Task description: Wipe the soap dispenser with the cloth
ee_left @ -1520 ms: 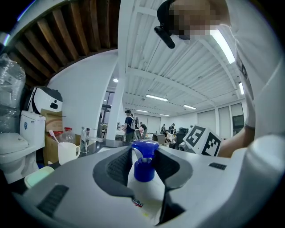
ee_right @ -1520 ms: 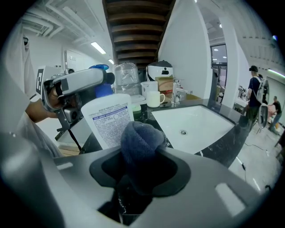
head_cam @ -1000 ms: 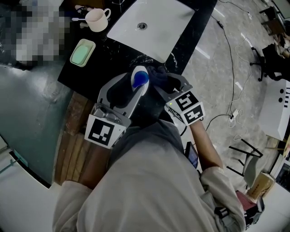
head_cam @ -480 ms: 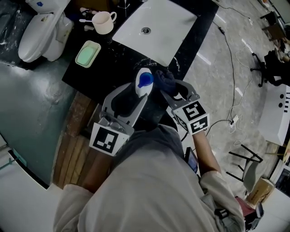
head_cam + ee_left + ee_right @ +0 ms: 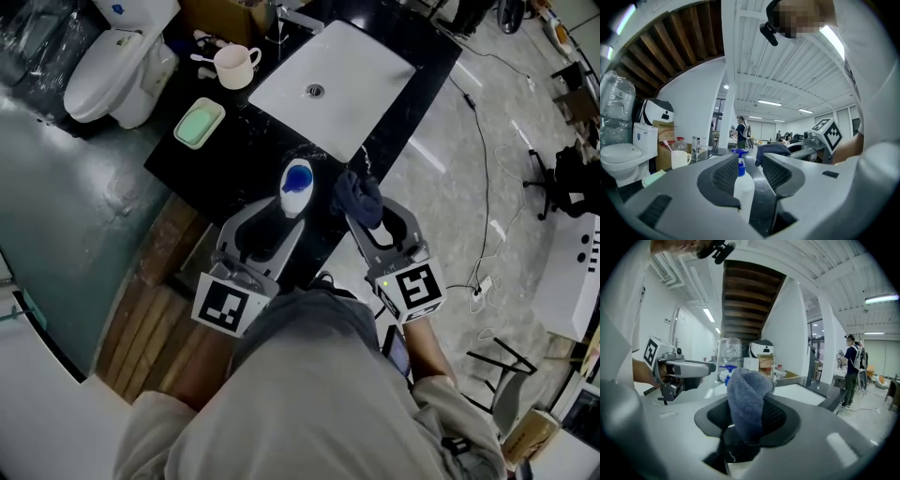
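The soap dispenser (image 5: 296,186), a white bottle with a blue pump, stands upright over the black counter's front edge. My left gripper (image 5: 287,210) is shut on its body; in the left gripper view the soap dispenser (image 5: 742,185) sits between the two dark pads. My right gripper (image 5: 362,212) is shut on a dark blue-grey cloth (image 5: 357,194), held just right of the dispenser with a small gap between them. In the right gripper view the cloth (image 5: 747,404) bulges up out of the jaws, and the dispenser's blue pump (image 5: 725,373) shows behind it.
A white sink (image 5: 375,66) is set in the black counter (image 5: 234,164) behind the dispenser. A green soap dish (image 5: 199,124) and a mug (image 5: 234,66) stand at the back left, a toilet (image 5: 112,66) beyond. Cables lie on the floor to the right.
The right gripper has drawn the cloth to the right, away from the dispenser's side. The left gripper still holds the dispenser. The head view has shifted, showing the toilet.
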